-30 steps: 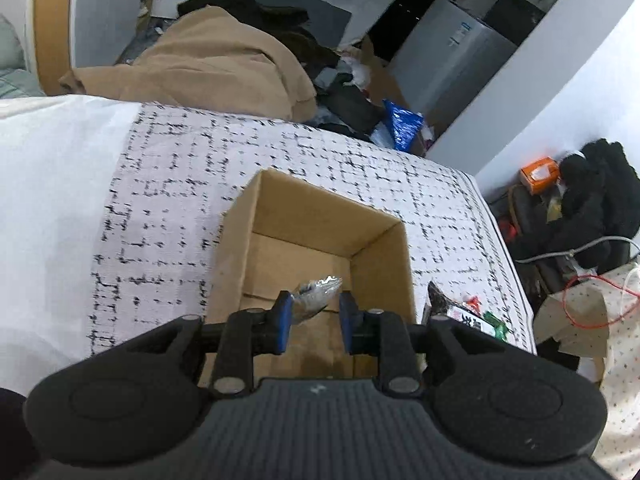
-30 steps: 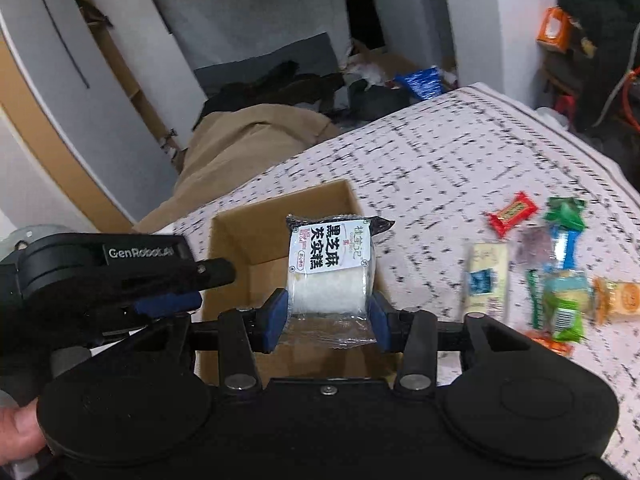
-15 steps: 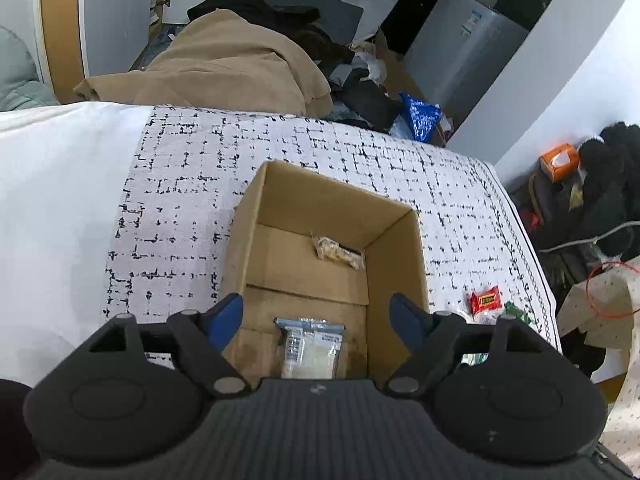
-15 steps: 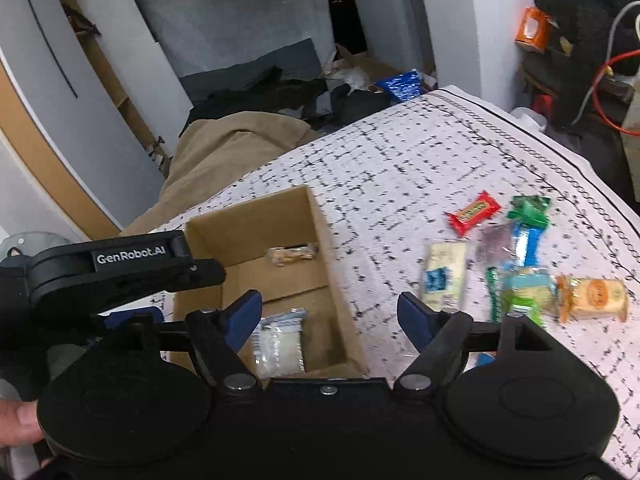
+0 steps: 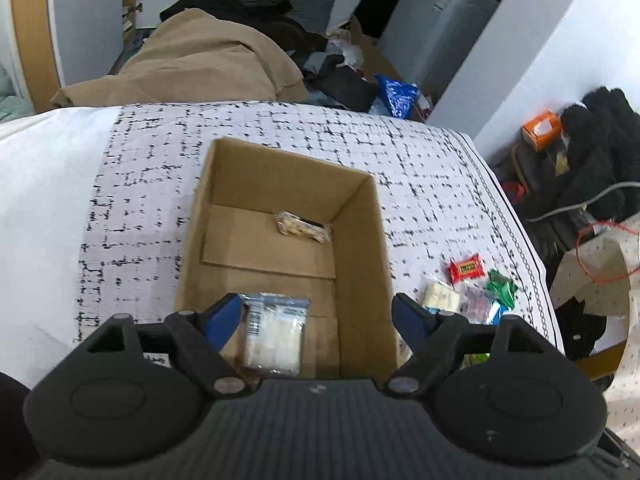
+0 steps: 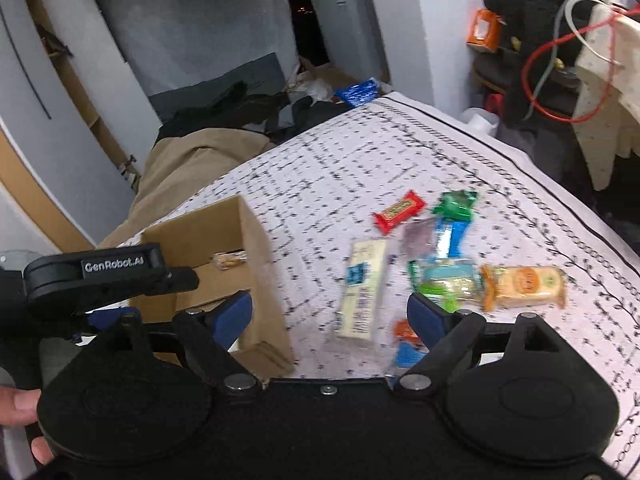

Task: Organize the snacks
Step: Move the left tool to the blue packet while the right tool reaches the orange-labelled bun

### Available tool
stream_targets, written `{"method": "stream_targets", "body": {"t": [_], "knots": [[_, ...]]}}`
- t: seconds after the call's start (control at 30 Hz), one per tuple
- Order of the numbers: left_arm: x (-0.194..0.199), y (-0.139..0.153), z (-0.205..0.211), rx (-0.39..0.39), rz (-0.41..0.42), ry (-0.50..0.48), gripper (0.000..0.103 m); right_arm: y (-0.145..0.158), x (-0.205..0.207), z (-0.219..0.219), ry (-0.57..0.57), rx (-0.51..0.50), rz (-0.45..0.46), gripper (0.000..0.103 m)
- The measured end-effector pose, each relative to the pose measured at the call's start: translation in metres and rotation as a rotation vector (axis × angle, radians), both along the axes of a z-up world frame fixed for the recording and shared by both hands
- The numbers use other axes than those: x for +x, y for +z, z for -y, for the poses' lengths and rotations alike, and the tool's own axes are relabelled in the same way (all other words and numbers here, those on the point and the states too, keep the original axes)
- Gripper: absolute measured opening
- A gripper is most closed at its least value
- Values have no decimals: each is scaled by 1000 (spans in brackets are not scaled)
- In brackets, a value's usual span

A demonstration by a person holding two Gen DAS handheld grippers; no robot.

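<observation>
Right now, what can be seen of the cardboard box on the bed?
The cardboard box is plain brown corrugated board, open-topped and upright on the black-and-white patterned cover. Its floor shows folded inner flaps. Two snacks lie inside: a small tan wrapped snack at the far end and a clear packet of white pieces at the near end. Neither gripper touches the box. The loose snacks lie outside, to its right.

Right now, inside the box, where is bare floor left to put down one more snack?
In the cardboard box, the floor is bare between the small snack near the far wall and the clear packet at the near end, and along the left wall. Outside, the snack pile crowds the cloth on the right.
</observation>
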State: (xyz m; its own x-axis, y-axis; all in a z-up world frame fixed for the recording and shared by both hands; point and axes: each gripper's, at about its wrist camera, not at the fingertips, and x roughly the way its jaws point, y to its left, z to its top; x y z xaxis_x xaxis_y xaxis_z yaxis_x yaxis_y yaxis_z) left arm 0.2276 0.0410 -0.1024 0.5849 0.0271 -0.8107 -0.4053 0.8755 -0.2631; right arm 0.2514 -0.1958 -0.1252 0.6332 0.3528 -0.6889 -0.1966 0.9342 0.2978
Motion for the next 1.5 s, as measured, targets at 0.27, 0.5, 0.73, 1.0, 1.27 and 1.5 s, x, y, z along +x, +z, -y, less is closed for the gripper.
{"method": "stream_targets", "body": {"t": [0.27,0.5,0.73,1.0,1.27,1.5], "knots": [[2,-5,25,62,-31,-42,82,-13,-6,42,-53,13,-2,88],[0,-2,55,103,1,-142,82,-38,-6,72,-87,37,-20,89],[3,-9,86,135,3,-244,82,-60,-4,96,-99,80,-27,84],[11,-25,118,146,-28,-313,82,-83,7,120,-126,141,-46,71],[22,-41,140,135,-70,-346,81,-97,22,140,-164,182,-29,72],[29,-57,162,133,-99,-360,79,-118,37,147,-174,207,-67,72]]}}
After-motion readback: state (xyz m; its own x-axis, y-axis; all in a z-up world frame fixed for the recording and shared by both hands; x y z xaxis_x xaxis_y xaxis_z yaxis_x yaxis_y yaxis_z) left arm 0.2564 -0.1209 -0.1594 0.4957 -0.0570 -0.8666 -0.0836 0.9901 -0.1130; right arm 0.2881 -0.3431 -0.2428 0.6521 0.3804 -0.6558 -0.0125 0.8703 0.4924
